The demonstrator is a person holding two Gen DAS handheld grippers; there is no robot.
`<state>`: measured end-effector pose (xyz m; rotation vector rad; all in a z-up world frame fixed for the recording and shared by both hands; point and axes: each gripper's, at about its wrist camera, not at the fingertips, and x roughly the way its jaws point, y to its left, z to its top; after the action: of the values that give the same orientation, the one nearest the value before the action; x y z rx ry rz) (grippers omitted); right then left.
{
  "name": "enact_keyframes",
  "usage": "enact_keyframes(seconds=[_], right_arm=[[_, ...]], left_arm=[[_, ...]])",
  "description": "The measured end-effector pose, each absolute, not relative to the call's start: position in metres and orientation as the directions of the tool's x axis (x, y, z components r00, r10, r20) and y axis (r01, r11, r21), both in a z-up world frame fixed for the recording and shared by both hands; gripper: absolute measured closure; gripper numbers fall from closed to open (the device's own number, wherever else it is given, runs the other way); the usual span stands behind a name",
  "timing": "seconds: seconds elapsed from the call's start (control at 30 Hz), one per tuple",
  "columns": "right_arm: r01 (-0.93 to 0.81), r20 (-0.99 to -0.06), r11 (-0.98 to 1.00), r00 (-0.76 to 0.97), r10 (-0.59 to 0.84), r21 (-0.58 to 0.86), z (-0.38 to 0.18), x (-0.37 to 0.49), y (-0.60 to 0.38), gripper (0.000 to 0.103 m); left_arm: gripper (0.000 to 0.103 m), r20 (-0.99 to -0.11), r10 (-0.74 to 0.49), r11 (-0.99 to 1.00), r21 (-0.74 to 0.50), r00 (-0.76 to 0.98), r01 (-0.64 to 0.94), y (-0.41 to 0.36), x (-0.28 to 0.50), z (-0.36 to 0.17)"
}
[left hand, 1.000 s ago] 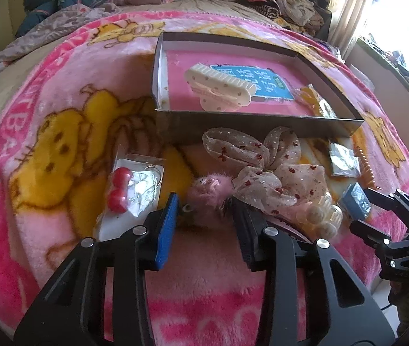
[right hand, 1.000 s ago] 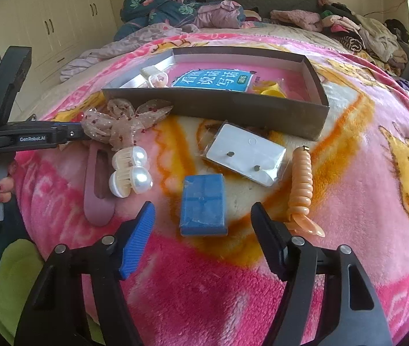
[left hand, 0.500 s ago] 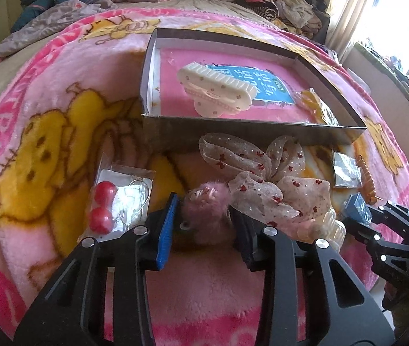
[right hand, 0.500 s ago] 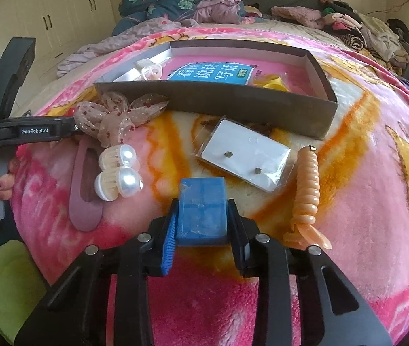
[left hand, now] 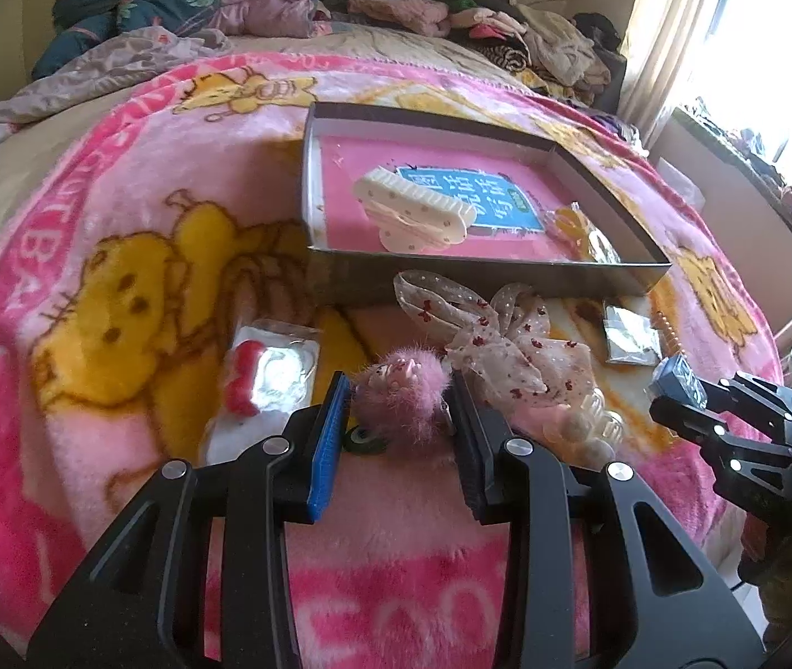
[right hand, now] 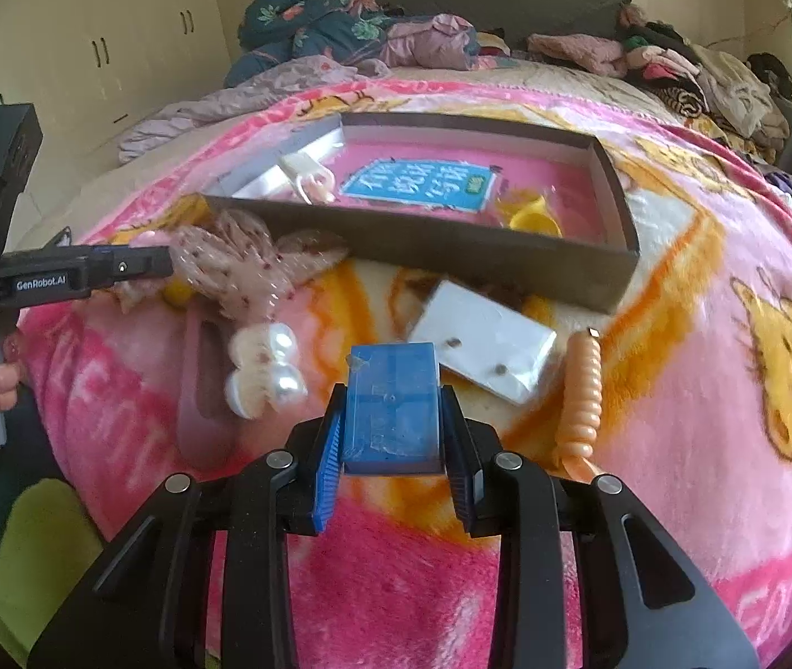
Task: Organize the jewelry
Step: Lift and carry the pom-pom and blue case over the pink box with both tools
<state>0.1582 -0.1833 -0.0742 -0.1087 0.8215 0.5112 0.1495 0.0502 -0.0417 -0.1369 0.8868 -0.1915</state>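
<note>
Two hand-held grippers worked over the pink blanket (left hand: 117, 212): the left hand-held gripper (left hand: 399, 418) clenched a fluffy pink hair clip (left hand: 401, 396), the right hand-held gripper (right hand: 393, 418) grasped a small blue box (right hand: 393, 407), both short of the open tray (right hand: 616, 206).

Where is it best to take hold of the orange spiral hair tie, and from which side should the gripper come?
Grip the orange spiral hair tie across its narrow middle, coming from above with one finger on each long side. It lies stretched out lengthwise on the blanket, clear of the earring card, so probably nothing blocks.
</note>
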Motion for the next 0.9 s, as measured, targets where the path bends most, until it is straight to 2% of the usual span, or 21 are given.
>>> enact_keyframes(seconds=[0.47,0.9], right_arm=[[-0.544,-0.69,0.831,0.558,0.462,0.117,-0.048,0.162,-0.144,0.072],[-0.558,-0.652,0.82,0.575,0.494,0.129,-0.029,0.181,-0.131,0.072]], left_arm=[[0.076,-0.727,-0.203,0.975,-0.209,0.656,0.07,0.073,0.132,-0.02],[0.076,-0.701,-0.185,0.975,-0.218,0.688,0.041,0.087,0.149,0.001]])
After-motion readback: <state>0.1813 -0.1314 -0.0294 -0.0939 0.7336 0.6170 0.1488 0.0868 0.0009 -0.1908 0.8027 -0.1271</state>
